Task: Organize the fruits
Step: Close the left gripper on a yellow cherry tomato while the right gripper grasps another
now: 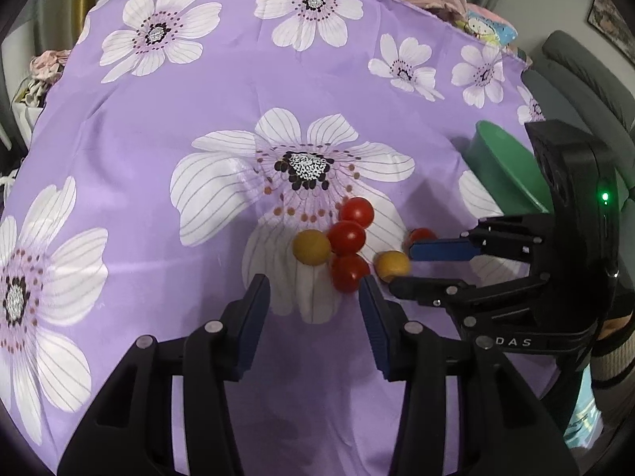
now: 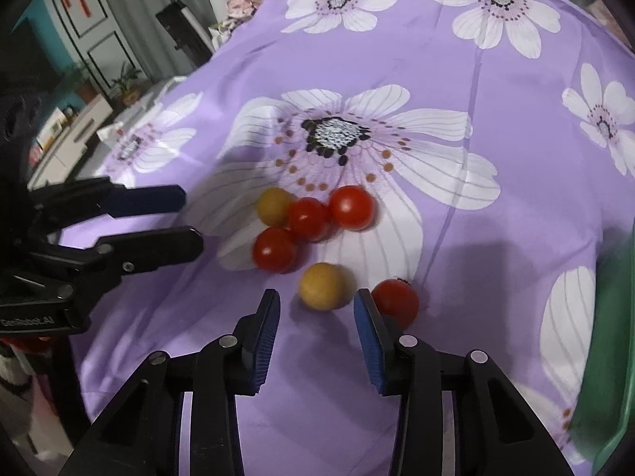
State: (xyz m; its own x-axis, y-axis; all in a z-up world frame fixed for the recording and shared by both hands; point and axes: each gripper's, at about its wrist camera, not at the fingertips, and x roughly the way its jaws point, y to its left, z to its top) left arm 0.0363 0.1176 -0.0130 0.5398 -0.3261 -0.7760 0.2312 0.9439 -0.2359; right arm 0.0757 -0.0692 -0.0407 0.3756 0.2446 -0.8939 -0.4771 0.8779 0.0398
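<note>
Several small round fruits lie on a purple flowered cloth (image 1: 158, 127). A cluster of three red tomatoes (image 1: 347, 236) and one yellow fruit (image 1: 311, 246) sits just ahead of my open, empty left gripper (image 1: 315, 289). A second yellow fruit (image 2: 322, 286) lies just ahead of the open jaws of my right gripper (image 2: 316, 305), with a lone red tomato (image 2: 397, 302) beside its right finger. In the right wrist view the cluster (image 2: 307, 218) lies further ahead. The right gripper (image 1: 401, 263) enters the left wrist view from the right, around the yellow fruit (image 1: 392, 265).
A green bowl (image 1: 504, 166) stands at the cloth's right edge, behind the right gripper; its rim (image 2: 611, 357) fills the right side of the right wrist view. The left gripper (image 2: 190, 218) reaches in from the left. Furniture and clutter surround the table.
</note>
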